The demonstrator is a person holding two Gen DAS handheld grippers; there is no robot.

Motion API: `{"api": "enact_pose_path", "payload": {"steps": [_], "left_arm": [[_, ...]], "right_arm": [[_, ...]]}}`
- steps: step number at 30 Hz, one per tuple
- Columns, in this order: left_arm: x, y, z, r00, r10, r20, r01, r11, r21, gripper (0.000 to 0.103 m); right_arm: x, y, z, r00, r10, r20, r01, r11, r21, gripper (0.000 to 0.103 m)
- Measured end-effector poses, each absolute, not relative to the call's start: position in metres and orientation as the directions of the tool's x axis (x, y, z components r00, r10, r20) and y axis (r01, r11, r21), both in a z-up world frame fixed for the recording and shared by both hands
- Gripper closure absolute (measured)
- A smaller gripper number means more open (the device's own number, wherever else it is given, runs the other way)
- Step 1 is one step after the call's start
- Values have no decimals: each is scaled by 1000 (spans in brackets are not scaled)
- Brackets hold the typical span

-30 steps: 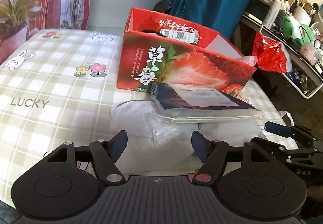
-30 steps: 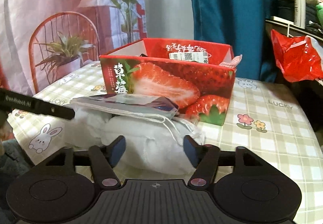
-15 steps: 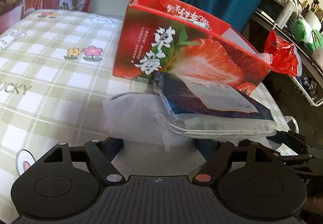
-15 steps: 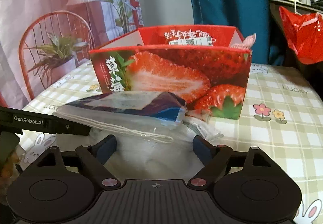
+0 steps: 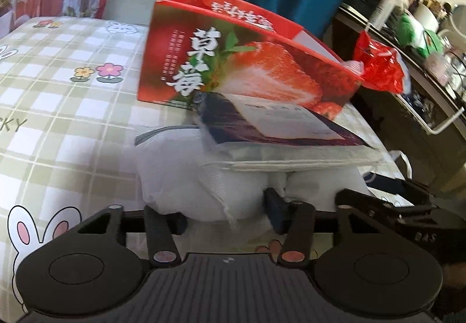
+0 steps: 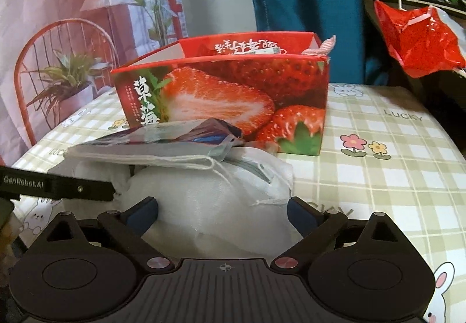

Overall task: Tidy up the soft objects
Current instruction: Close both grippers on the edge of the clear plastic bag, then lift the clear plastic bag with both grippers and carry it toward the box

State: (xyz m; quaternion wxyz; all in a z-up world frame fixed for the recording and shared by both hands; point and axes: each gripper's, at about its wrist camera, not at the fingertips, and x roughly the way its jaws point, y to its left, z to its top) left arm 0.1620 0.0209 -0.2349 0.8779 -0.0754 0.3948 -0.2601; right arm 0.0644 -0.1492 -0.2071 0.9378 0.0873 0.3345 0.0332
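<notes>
On the checked table (image 6: 393, 177), the white bag (image 5: 209, 186) was pinched by the left gripper (image 5: 227, 211). The right gripper (image 6: 222, 214) was spread around it. The flat pack (image 5: 279, 134) on top, toward 12 o'clock, could be tipped off if the bag were lifted unevenly.

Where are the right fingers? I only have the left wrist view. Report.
Observer: The right gripper is open, with one finger on each side of the white bundle.
Operator: Now tell me how my left finger looks from that side.
Observer: In the right wrist view, one finger of the left gripper reaches the bundle's side, just below the flat packet lying on top of it.
</notes>
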Motion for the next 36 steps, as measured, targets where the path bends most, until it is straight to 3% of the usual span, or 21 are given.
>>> {"api": "enact_pose_path", "payload": {"steps": [3,18,24,36], "left_arm": [[160,20,-236,541,-525,-657,413,847,-336,54],[162,23,-242,528,-528,-665,405,845,-349,52],[161,22,-237,541,-516,-664,400,853,-336,51],[149,16,-198,686,-381,-620,412,905,-101,45]], "right_arm": [[64,-150,-208,768,130,-627,-5,980,197,9],[66,-155,-217,739,133,-661,34,972,234,4],[62,-153,-207,774,100,-625,30,981,194,4],[72,-152,-185,823,82,-562,-45,996,80,14]]}}
